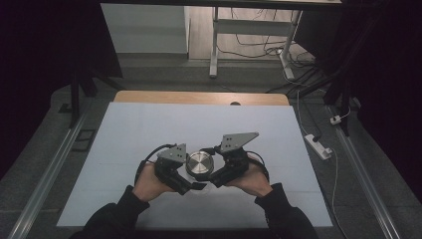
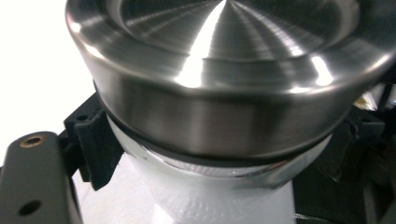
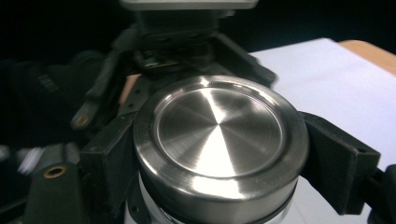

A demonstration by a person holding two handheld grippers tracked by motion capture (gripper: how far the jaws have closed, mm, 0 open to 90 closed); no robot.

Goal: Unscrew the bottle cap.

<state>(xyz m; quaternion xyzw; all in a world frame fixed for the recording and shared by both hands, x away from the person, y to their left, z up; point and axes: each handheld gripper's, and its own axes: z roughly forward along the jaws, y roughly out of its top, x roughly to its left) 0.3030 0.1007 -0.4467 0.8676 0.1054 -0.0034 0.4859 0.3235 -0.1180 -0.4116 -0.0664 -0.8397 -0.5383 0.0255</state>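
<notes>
We are unscrewing the round brushed-steel lid (image 3: 219,133) — right gripper (image 1: 217,175) clamped on it, left gripper (image 1: 191,181) clamped on the white ribbed jar body (image 2: 219,198) below — keeping the twist level.

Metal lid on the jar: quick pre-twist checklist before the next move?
1. Right gripper clamps the lid: ok, a pad on each side.
2. Left gripper holds the jar below the lid: ok, one jaw seen against its white body.
3. Lid level on jar: ok.
4. Jar base on the table: cannot tell, hidden by hands.
5. Lid loosened: cannot tell.
</notes>
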